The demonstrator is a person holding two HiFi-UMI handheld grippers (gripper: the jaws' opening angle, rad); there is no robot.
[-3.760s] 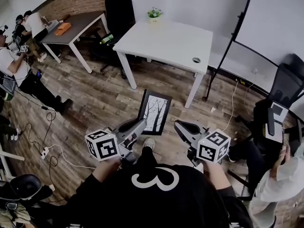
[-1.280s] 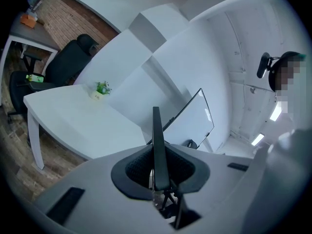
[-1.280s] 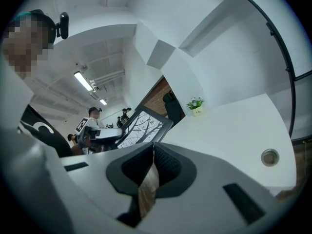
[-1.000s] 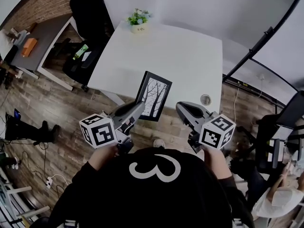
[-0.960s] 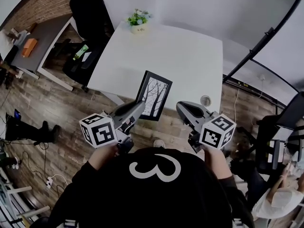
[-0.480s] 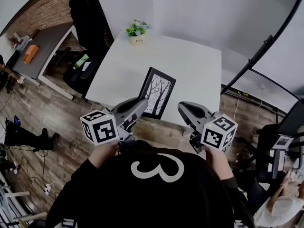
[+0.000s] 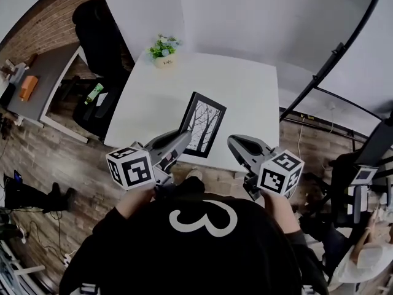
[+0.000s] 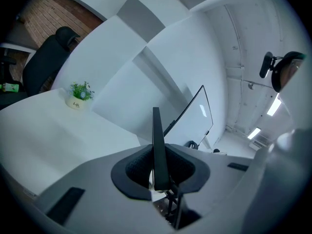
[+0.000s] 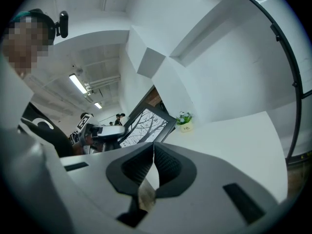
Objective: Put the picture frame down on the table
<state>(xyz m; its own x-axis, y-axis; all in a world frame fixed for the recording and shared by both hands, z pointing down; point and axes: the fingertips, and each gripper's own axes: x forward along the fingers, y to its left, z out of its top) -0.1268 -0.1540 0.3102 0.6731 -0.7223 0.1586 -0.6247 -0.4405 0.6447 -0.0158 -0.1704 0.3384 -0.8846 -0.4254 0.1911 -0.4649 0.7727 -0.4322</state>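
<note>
The picture frame (image 7: 202, 123) is black with a bare-tree print. It hangs upright above the near edge of the white table (image 7: 239, 88). My left gripper (image 7: 180, 138) is shut on its lower left edge. In the left gripper view the frame (image 8: 156, 130) stands edge-on between the pads of that gripper (image 8: 157, 156). My right gripper (image 7: 237, 145) hovers to the right of the frame, apart from it, shut with nothing in it. In the right gripper view its pads (image 9: 153, 155) meet, and the frame (image 9: 146, 126) shows beyond them to the left.
A small potted plant (image 7: 161, 47) stands at the table's far left corner. A black office chair (image 7: 92, 26) and a dark desk (image 7: 43, 72) are to the left. A whiteboard stand (image 7: 334, 57) and another chair (image 7: 371, 149) are to the right.
The table has come closer as I moved toward it. Both grippers and the frame have gone forward, and the frame now hangs over the table's near edge instead of the floor.
</note>
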